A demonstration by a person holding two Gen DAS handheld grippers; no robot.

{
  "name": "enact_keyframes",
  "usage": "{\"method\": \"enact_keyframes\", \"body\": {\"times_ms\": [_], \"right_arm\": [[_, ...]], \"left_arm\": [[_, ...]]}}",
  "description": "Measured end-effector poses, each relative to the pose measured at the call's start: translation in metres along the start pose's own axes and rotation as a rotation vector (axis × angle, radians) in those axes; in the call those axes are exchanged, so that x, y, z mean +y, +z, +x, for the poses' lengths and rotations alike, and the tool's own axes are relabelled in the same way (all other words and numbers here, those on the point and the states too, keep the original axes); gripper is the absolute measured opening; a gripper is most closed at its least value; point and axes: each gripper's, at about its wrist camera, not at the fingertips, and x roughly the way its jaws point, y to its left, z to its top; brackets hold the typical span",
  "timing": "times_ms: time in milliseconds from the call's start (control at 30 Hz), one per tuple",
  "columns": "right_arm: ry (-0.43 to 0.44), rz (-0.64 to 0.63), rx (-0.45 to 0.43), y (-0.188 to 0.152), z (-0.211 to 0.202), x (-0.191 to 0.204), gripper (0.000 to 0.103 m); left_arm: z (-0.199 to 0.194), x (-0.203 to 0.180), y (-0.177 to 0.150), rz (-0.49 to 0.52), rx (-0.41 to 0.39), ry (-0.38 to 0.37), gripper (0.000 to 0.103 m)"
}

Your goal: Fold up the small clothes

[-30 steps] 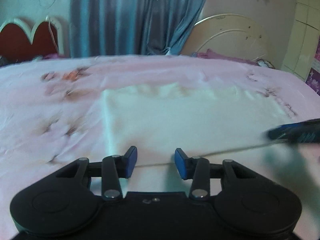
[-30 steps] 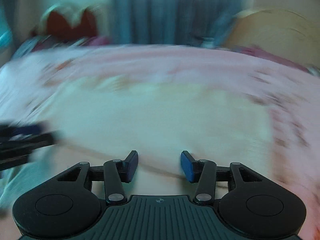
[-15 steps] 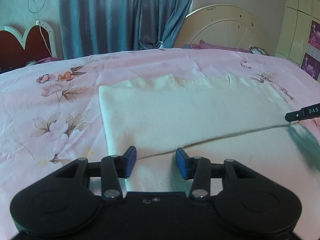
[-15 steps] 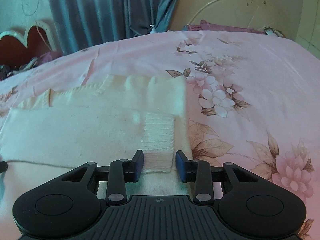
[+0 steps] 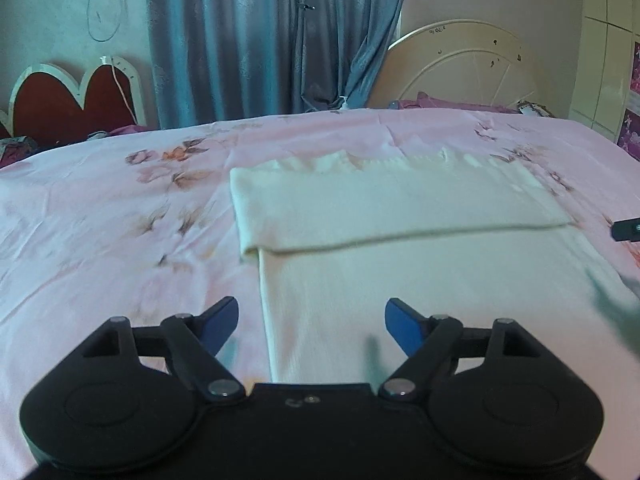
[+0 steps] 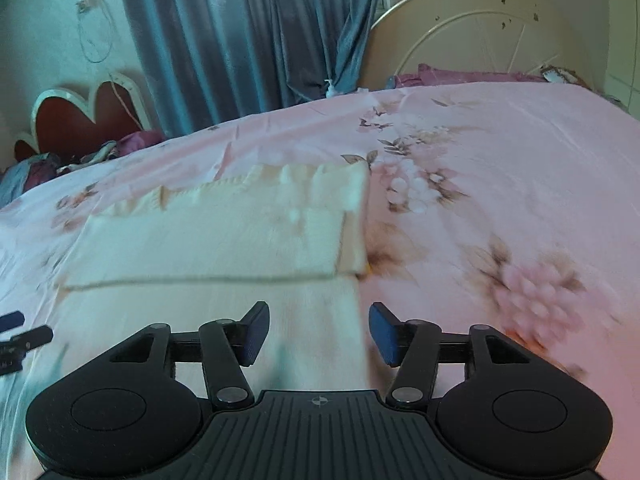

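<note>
On the pink floral bedsheet before blue curtains, cream garment; both grippers' jaws wide, empty.

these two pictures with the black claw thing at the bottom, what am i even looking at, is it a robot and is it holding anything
No robot: a person holds a two-finger gripper in each hand, each with a fisheye camera looking along its fingers. One picture comes from the left gripper, the other from the right gripper. The blue-tipped black arms at the bottom are the grippers themselves. Both stand open and hold nothing. Ahead lies a cream knitted garment, partly folded over itself, on a bed with a pink floral sheet. The dark tip at the edge of each picture is the other gripper.
</note>
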Motion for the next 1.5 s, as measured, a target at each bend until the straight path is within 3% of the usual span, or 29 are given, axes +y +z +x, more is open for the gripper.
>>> {"method": "enact_keyframes", "body": {"times_ms": [300, 467, 567, 633, 767, 1000, 1067, 1167, 1333, 1500], "right_arm": [[0.077, 0.002, -0.002, -0.069, -0.095, -0.015, 0.055], [0.115, 0.014, 0.025, -0.116, -0.132, -0.025, 0.055], [0.130, 0.055, 0.052, -0.140, -0.144, -0.033, 0.054], [0.144, 0.089, 0.069, -0.154, -0.150, -0.039, 0.054], [0.185, 0.134, 0.103, -0.175, -0.158, -0.049, 0.054], [0.227, 0.198, 0.127, -0.191, -0.159, -0.057, 0.054], [0.271, 0.236, 0.144, -0.192, -0.156, -0.060, 0.039], [0.322, 0.310, 0.157, -0.194, -0.151, -0.066, 0.032], [0.420, 0.419, 0.152, -0.192, -0.144, -0.081, 0.031], [0.437, 0.479, 0.115, -0.182, -0.138, -0.096, 0.030]], "left_arm": [[-0.093, -0.002, -0.062, -0.048, 0.022, -0.003, 0.068], [-0.141, 0.004, -0.106, -0.071, 0.049, -0.005, 0.067], [-0.157, 0.008, -0.127, -0.111, 0.080, -0.041, 0.055], [-0.162, 0.010, -0.139, -0.152, 0.116, -0.091, 0.046], [-0.169, 0.018, -0.154, -0.280, 0.149, -0.187, 0.042], [-0.165, 0.029, -0.168, -0.452, 0.174, -0.269, 0.027], [-0.163, 0.033, -0.173, -0.511, 0.173, -0.305, 0.025], [-0.160, 0.037, -0.180, -0.578, 0.167, -0.354, 0.023], [-0.156, 0.046, -0.188, -0.632, 0.151, -0.375, 0.019], [-0.146, 0.048, -0.181, -0.627, 0.153, -0.384, 0.019]]}}
